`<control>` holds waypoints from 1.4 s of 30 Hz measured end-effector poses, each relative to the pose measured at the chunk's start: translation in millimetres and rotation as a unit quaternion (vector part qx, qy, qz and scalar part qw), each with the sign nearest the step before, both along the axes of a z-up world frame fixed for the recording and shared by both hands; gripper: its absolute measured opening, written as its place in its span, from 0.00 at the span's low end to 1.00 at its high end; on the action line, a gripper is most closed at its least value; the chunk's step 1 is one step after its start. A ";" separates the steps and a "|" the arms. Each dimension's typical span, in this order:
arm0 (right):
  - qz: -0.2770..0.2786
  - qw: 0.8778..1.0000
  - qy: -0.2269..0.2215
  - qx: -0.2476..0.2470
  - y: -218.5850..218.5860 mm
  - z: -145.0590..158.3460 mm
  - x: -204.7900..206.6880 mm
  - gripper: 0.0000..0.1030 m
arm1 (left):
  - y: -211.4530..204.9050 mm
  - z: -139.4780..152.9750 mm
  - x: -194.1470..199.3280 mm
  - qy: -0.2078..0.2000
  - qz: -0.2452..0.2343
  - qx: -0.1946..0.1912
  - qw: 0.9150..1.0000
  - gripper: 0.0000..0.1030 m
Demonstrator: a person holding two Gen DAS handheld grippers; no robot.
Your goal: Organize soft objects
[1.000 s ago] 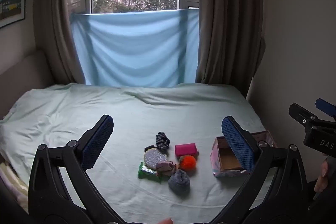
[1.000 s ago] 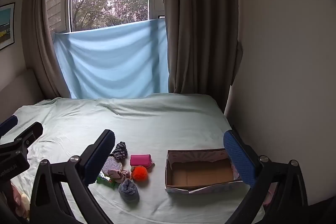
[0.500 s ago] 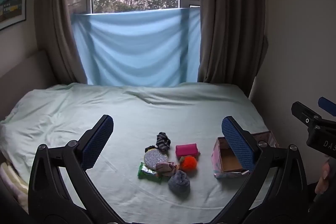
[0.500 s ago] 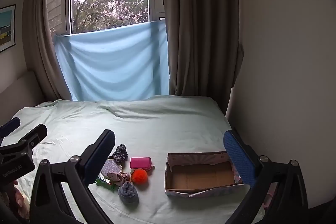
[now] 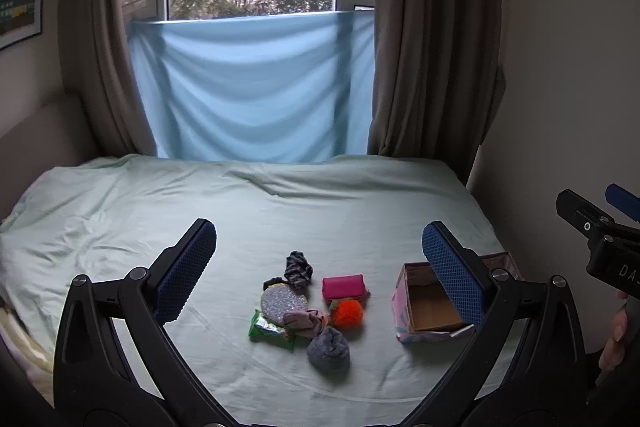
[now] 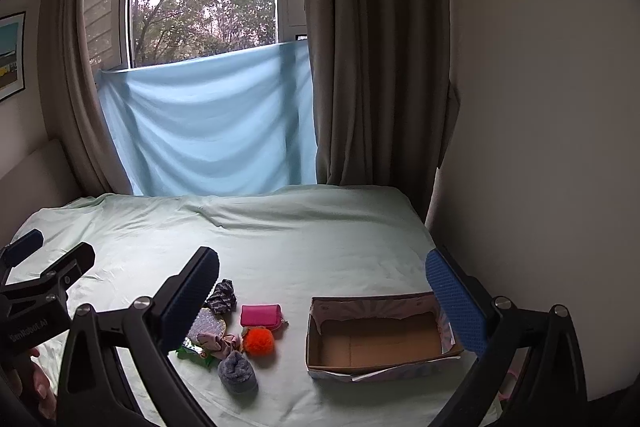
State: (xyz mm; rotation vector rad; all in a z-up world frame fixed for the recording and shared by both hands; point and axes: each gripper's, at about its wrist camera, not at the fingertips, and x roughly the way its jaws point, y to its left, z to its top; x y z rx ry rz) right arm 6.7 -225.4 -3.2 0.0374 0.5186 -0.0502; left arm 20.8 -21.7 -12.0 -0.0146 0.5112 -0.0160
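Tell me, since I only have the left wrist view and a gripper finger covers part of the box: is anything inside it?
Observer: No. The right wrist view shows the whole floor of the box, and it is bare cardboard.
Operator: And the right gripper? I only see its edge.
Observer: The right gripper is wide open and holds nothing; the box lies in front of it, between its fingers.
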 end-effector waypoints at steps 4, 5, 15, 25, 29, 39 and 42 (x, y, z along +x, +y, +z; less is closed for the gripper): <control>0.000 1.000 0.001 -0.003 -1.3 -1.1 1.2 1.00 | -4.5 -1.4 2.4 0.003 -0.001 -0.003 1.000 1.00; 0.001 1.000 0.002 -0.003 -1.8 -1.2 2.1 1.00 | -5.6 -1.8 2.4 0.003 -0.001 -0.003 1.000 1.00; 0.000 1.000 0.001 -0.004 -2.1 -0.3 1.2 1.00 | -13.7 -2.0 4.0 0.004 0.003 -0.001 1.000 1.00; 0.006 1.000 -0.005 -0.007 -1.0 0.6 -0.8 1.00 | -12.5 1.3 3.8 0.004 0.004 0.000 1.000 1.00; 0.006 1.000 -0.005 -0.007 -0.6 0.0 -0.6 1.00 | -12.9 2.9 3.9 0.004 0.004 0.001 1.000 1.00; 0.006 1.000 -0.006 -0.001 -3.6 -1.2 -0.4 1.00 | -13.0 5.1 3.5 0.005 0.003 0.003 1.000 1.00; 0.005 1.000 -0.004 -0.002 -2.6 -1.4 0.0 1.00 | -12.5 4.9 3.0 0.004 0.003 0.002 1.000 1.00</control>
